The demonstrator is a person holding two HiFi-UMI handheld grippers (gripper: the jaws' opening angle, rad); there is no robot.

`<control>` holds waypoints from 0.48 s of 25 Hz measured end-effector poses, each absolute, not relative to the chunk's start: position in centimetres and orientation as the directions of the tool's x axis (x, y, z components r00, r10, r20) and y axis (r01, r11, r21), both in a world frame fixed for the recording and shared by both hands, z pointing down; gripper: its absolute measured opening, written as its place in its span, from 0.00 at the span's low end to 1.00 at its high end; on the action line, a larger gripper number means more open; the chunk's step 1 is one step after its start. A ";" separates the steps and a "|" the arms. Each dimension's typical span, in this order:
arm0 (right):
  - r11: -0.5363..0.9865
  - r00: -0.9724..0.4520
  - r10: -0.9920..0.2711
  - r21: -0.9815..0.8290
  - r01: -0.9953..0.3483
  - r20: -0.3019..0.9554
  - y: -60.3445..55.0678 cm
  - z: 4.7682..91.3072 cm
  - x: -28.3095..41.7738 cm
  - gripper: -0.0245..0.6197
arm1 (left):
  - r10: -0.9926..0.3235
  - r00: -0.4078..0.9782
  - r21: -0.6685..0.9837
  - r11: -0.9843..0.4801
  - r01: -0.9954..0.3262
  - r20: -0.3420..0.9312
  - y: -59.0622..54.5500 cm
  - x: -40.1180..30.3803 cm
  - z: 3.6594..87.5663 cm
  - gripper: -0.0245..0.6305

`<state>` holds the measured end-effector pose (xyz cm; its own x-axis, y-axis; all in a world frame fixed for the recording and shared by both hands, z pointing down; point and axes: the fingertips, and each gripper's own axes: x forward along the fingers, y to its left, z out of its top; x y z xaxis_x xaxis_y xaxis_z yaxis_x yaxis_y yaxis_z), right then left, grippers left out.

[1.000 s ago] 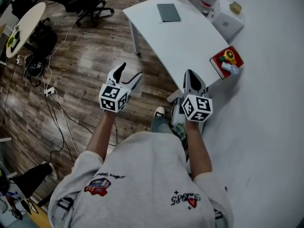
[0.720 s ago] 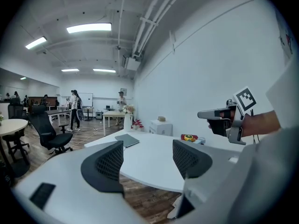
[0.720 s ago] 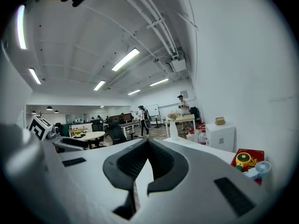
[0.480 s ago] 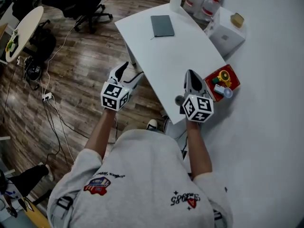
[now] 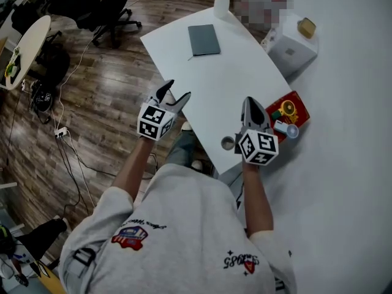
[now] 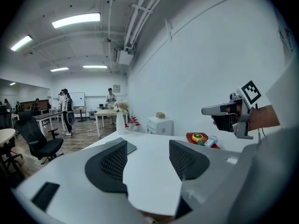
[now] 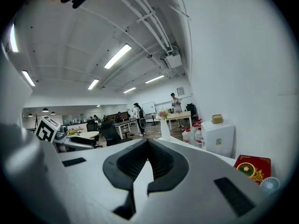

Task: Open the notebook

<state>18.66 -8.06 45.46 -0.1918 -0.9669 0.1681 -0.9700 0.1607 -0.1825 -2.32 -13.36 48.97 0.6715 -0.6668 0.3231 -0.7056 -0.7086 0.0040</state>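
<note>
A dark grey notebook (image 5: pixel 203 40) lies shut near the far end of the white table (image 5: pixel 239 78). In the left gripper view, the notebook (image 6: pixel 131 147) shows beyond the left jaw. My left gripper (image 5: pixel 173 94) hangs over the table's left edge, well short of the notebook. Its jaws (image 6: pixel 148 160) stand apart and are closing, with nothing between them. My right gripper (image 5: pixel 250 106) is over the table's near right part, jaws together and empty (image 7: pixel 148 146).
A red box (image 5: pixel 288 110) with a small white fan sits on the table's right edge. A white vase of flowers (image 5: pixel 221 2), a white cabinet (image 5: pixel 294 45) and bottles stand at the far end. Office chairs (image 5: pixel 110 11) and cables are on the wooden floor at left.
Both grippers have moved forward from beside the table's near corner to over its near part. The left jaws have narrowed a little.
</note>
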 end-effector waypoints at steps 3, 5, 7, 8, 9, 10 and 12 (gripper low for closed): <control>0.131 -0.164 -0.969 -0.178 -0.975 0.185 -9.8 46.0 19.8 0.04 | -0.636 0.697 0.004 -0.738 -0.675 0.332 -16.5 -0.5 49.6 0.46; 0.110 -0.144 -0.970 -0.173 -0.979 0.198 -11.3 46.4 20.7 0.04 | -0.610 0.715 0.006 -0.759 -0.651 0.340 -18.8 1.0 50.3 0.46; 0.087 -0.122 -0.970 -0.171 -0.981 0.211 -13.1 46.8 21.8 0.04 | -0.584 0.730 0.001 -0.781 -0.625 0.354 -21.4 2.6 51.3 0.45; 0.075 -0.112 -0.970 -0.171 -0.982 0.218 -14.1 47.0 22.3 0.04 | -0.572 0.737 -0.003 -0.791 -0.612 0.361 -22.9 3.4 51.8 0.45; 0.064 -0.102 -0.969 -0.170 -0.983 0.225 -15.2 47.2 22.7 0.04 | -0.558 0.743 -0.004 -0.801 -0.599 0.369 -24.4 4.2 52.2 0.45; 0.052 -0.092 -0.968 -0.170 -0.984 0.232 -16.1 47.4 23.2 0.04 | -0.543 0.750 -0.001 -0.810 -0.586 0.379 -25.8 5.0 52.7 0.45; 0.029 -0.071 -0.966 -0.170 -0.985 0.248 -17.9 47.7 24.0 0.04 | -0.514 0.759 0.001 -0.828 -0.561 0.400 -28.4 6.3 53.7 0.44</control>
